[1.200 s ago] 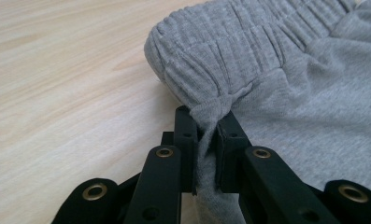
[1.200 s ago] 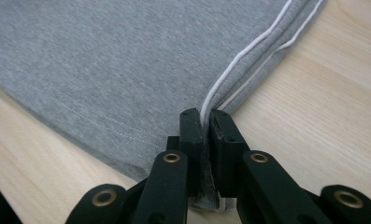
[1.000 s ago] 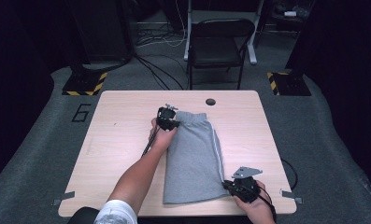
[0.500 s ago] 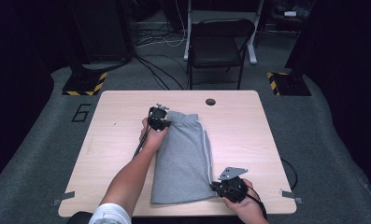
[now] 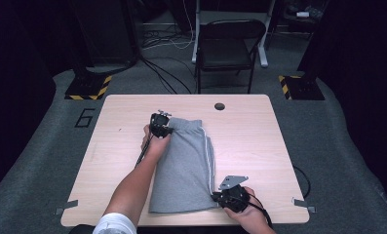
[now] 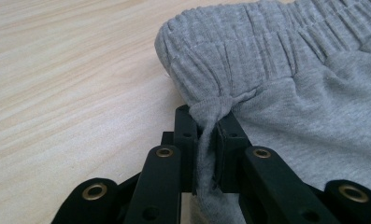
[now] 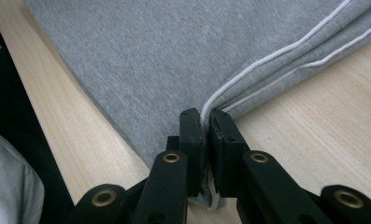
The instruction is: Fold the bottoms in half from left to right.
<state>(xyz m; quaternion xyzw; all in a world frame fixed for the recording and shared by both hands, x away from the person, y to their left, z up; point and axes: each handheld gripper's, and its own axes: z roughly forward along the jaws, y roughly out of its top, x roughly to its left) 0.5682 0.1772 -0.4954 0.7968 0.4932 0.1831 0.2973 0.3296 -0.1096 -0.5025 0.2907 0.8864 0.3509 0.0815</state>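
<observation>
I count one pair of grey shorts (image 5: pixel 186 165) on one wooden table (image 5: pixel 259 141), and two grippers, the left gripper (image 5: pixel 165 127) and the right gripper (image 5: pixel 219 197). Behind the table I see one folding chair (image 5: pixel 227 48).

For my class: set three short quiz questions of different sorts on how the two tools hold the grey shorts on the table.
1. True or false: the left tool is shut on the waistband of the grey shorts.
2. The right tool pinches: A) a drawstring B) the hem corner with white piping C) bare table.
3. Fill in: the shorts lie ___ on the table.

Key: 1 true; 2 B; 3 flat.
</observation>
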